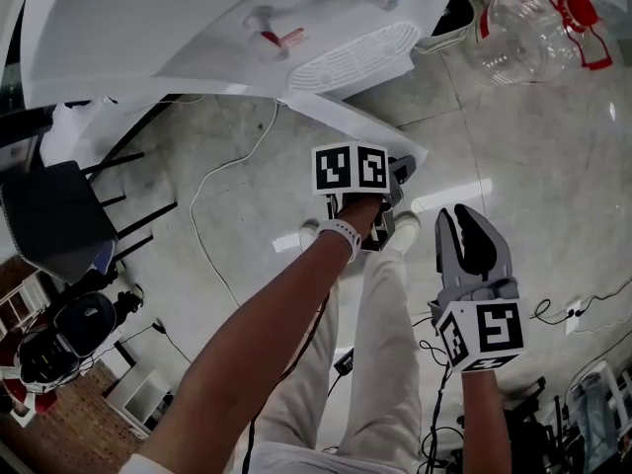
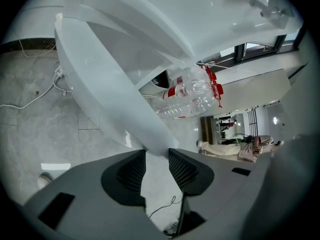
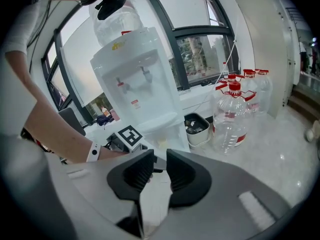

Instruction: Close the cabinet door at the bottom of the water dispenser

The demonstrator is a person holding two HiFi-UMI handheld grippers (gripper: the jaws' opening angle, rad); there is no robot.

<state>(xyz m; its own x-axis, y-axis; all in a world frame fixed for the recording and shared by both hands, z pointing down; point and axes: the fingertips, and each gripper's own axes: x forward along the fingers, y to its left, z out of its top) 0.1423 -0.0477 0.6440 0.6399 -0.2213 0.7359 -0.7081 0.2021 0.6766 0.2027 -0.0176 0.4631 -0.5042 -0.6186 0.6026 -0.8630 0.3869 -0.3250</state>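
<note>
Pinching the open door [image 2: 115,84] by its corner with the left gripper [image 2: 156,154], jaws wide, corner right between their tips. Beyond them, bottles [image 2: 192,96] on the floor. Holding the right gripper [image 3: 156,159] clear, jaws narrowly parted on nothing; ahead of them, the dispenser [image 3: 140,84].

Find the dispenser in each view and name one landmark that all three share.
Head view: the dispenser runs along the top edge, seen from above.
Left gripper view: dispenser fills the top, with its taps at upper right.
Right gripper view: dispenser stands upright, left of centre.
Shared landmark: the clear red-handled bottle on the floor near it.
</note>
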